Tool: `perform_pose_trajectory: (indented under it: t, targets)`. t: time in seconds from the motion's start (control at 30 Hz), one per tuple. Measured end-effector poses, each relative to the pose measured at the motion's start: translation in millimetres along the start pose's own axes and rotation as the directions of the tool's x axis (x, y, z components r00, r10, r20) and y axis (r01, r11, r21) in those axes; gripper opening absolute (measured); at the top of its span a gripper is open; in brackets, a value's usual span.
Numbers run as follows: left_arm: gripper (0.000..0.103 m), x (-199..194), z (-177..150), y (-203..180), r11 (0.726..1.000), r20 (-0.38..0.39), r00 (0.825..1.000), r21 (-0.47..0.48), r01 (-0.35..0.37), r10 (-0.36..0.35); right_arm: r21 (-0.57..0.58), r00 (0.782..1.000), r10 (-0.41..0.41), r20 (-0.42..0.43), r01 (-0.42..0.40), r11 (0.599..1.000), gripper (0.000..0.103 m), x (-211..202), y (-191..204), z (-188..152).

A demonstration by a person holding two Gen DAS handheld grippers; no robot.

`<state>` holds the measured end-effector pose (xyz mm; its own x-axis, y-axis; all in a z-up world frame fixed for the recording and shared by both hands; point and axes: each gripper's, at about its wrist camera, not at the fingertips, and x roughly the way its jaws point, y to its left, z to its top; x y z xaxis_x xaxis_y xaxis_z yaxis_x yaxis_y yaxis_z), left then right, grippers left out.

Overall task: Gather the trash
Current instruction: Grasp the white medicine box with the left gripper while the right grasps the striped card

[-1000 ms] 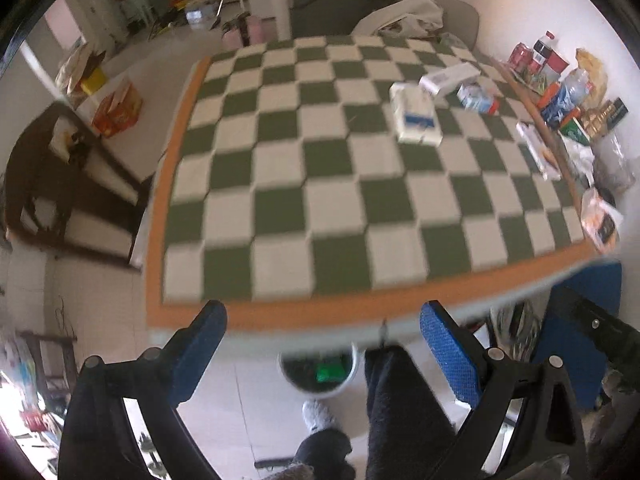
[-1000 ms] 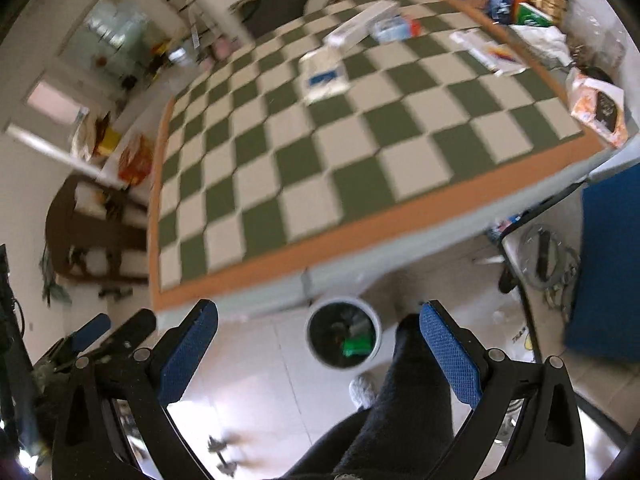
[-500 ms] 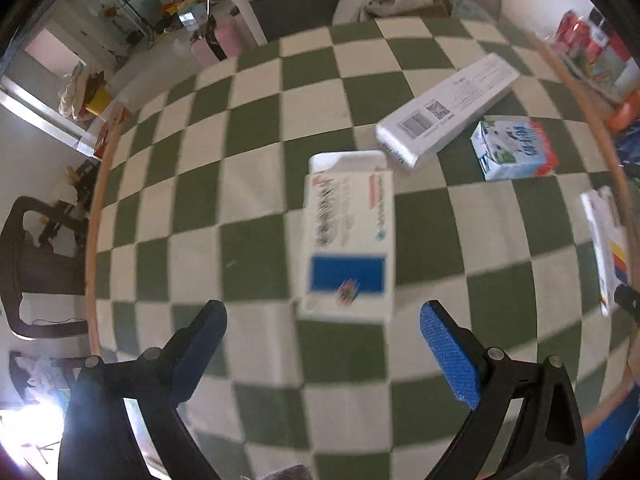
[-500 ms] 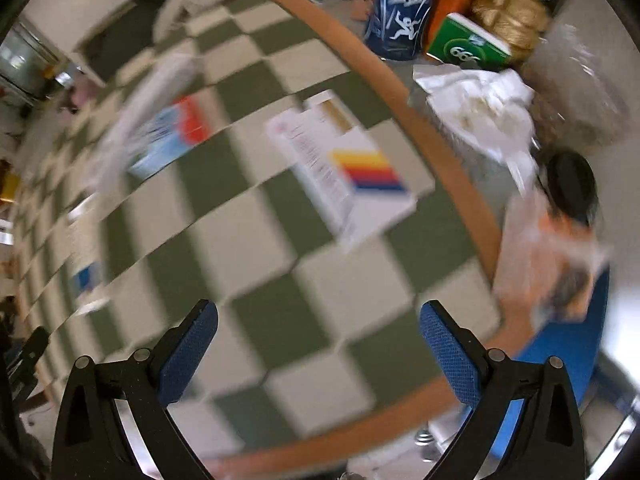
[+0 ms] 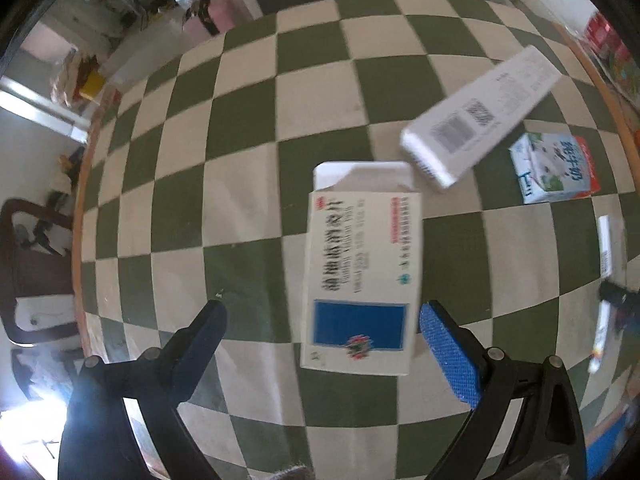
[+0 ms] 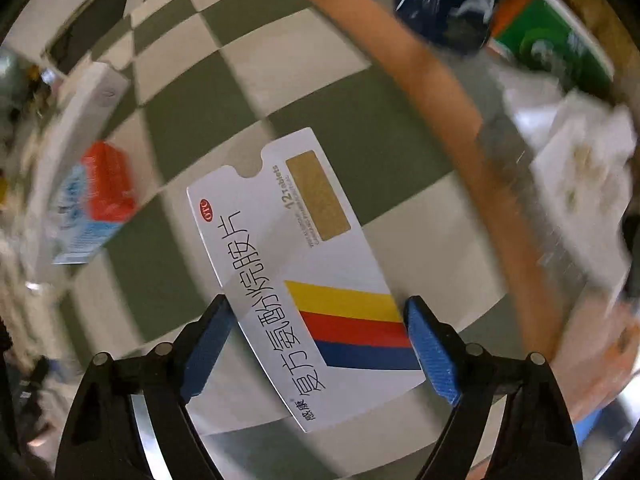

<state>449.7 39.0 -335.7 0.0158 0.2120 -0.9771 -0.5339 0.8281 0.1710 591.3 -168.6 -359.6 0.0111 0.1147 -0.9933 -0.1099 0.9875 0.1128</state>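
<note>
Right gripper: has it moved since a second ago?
Yes. The right gripper has left the table edge and floor bin and come down over the checkered cloth, its closing jaws straddling the striped tablet box.

Two close downward wrist views over one checkered table [image 5: 248,128].

We see the surface [image 5: 248,128] chequered green and cream, edged in orange-brown. On it lies a white box [image 5: 362,280] with a blue panel and red lettering. Beyond that box sits a white-and-red carton [image 5: 554,168]. Another white box [image 6: 308,280] carries yellow, red and blue stripes, a gold patch and black lettering.
</note>
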Motion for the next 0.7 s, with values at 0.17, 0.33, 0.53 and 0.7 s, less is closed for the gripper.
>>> perform_pose_trajectory:
  t: [0.17,0.33,0.53,0.7]
  targets:
    - [0.099,24.4,10.4,7.1,0.998,-0.117,0.991,-0.008,0.064,-0.064,-0.034,0.991,0.079,-0.108,-0.083,0.996,0.088,9.0,33.8,-22.0]
    - [0.098,42.3,26.5,-10.8,0.992,-0.158,0.981,0.024,0.122,-0.117,-0.173,0.996,-0.051,-0.078,0.036,0.984,0.092,14.5,59.3,-29.8]
    - [0.069,41.9,26.6,-21.8,0.989,-0.13,0.983,0.052,0.135,-0.128,-0.268,0.991,-0.132,0.03,0.135,0.954,0.085,14.4,71.2,-49.3]
    - [0.069,30.4,2.5,-19.3,0.991,-0.091,0.991,0.074,0.109,-0.102,-0.303,0.99,-0.126,0.058,0.137,0.943,0.076,11.8,77.4,-70.4]
